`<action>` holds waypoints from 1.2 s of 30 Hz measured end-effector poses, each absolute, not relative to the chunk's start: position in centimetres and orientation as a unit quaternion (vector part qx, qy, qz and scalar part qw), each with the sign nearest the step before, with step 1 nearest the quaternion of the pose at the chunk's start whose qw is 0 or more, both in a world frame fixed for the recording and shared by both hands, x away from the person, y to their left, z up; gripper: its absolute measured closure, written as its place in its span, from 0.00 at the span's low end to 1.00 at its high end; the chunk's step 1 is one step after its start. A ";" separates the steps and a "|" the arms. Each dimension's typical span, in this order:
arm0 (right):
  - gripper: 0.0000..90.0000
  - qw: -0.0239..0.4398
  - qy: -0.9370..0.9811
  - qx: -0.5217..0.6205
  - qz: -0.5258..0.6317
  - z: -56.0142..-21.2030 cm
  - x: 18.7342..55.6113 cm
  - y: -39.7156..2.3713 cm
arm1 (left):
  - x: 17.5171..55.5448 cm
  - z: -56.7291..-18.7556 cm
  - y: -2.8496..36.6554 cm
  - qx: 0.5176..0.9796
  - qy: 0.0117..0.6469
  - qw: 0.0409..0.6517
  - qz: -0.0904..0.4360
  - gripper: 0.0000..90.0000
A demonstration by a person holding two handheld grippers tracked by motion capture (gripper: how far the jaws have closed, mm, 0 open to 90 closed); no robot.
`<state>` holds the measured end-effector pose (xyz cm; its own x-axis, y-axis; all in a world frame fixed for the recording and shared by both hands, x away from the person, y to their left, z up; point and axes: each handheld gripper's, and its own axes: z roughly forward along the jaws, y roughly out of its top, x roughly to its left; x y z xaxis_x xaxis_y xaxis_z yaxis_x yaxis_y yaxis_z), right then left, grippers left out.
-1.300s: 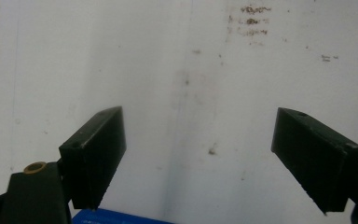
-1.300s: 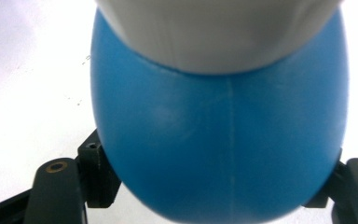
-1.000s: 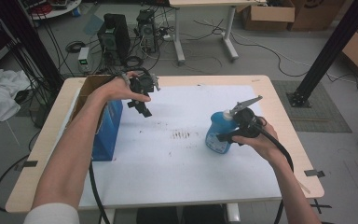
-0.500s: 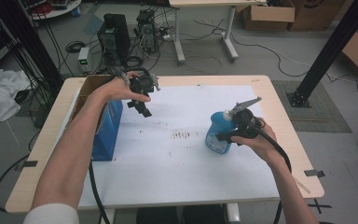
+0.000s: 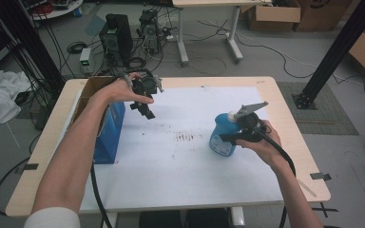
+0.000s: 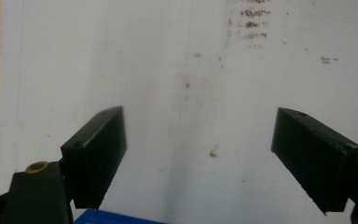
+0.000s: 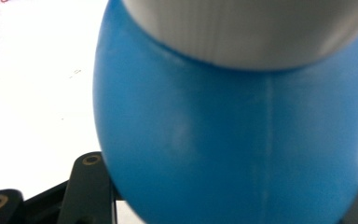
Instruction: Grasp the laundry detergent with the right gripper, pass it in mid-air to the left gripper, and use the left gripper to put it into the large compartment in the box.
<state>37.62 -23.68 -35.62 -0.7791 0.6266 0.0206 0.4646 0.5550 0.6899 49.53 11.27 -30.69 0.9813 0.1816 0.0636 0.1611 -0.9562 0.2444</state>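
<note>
- Blue rounded plastic bottle with a white cap (image 5: 224,135) stands right of centre on the white paper sheet (image 5: 180,161) in the high view; your right gripper (image 5: 235,135) is against it.
- Left gripper view: your left gripper (image 6: 200,158) hangs wide open, holding nothing, above the stained sheet.
- Right gripper view: the bottle sits between the jaws; whether they grip it, you cannot tell.

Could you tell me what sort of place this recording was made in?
Probably a lab or workshop: desktop computers and loose cables lie on the floor beyond the table, with cardboard boxes nearby.
</note>
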 end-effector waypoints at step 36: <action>0.51 0.131 0.870 0.283 0.381 -35.6 37.5 -23.5 | 48.7 -29.6 11.1 0.985 0.084 0.139 0.050 0.21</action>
<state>37.49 -23.49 -35.55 -0.8056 0.5923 -0.0126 0.3923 0.5492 0.7379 48.69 11.05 -29.63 0.9810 0.1792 0.0748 0.1514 -0.9470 0.2832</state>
